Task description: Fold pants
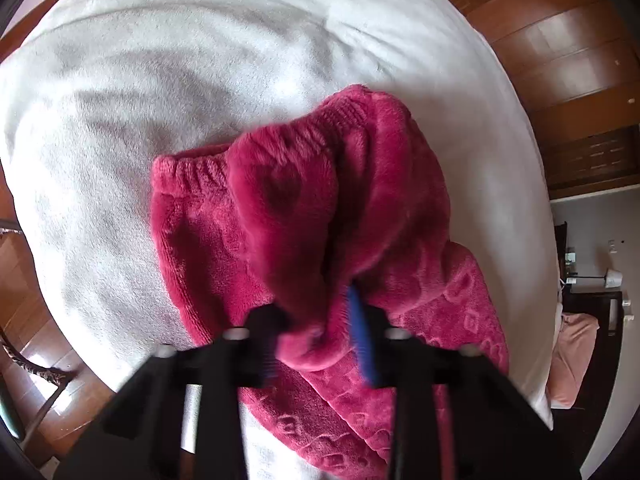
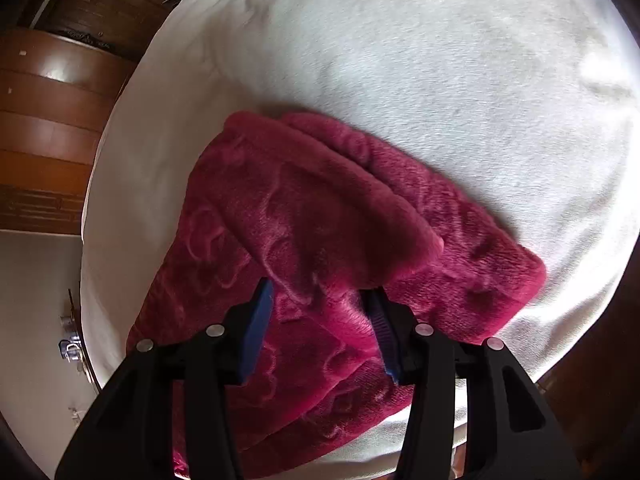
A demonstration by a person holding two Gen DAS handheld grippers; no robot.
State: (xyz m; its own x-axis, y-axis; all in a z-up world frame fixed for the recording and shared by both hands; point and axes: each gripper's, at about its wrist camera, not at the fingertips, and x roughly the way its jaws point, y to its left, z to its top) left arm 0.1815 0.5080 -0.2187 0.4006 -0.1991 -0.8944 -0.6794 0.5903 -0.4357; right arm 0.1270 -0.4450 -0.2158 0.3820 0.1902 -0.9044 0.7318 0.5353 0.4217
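Dark pink fleece pants (image 1: 304,208) with an elastic waistband lie on a white fleece blanket (image 1: 160,100) covering a bed. My left gripper (image 1: 312,316) points down and is shut on a bunched fold of the pants, which rises in a hump in front of its blue pads. In the right wrist view the pants (image 2: 320,208) are doubled over, with a raised ridge that runs into my right gripper (image 2: 320,304). That gripper's jaws stand moderately apart, and thick fabric fills the gap between them. The blanket (image 2: 440,60) spreads beyond the pants.
The bed's edge curves close on the right, with wooden floor (image 1: 560,60) beyond it. A pink cloth (image 1: 576,360) and a small lamp (image 1: 612,278) are further right. A metal frame (image 1: 40,372) stands at the lower left. Wooden floor (image 2: 48,100) lies left of the bed.
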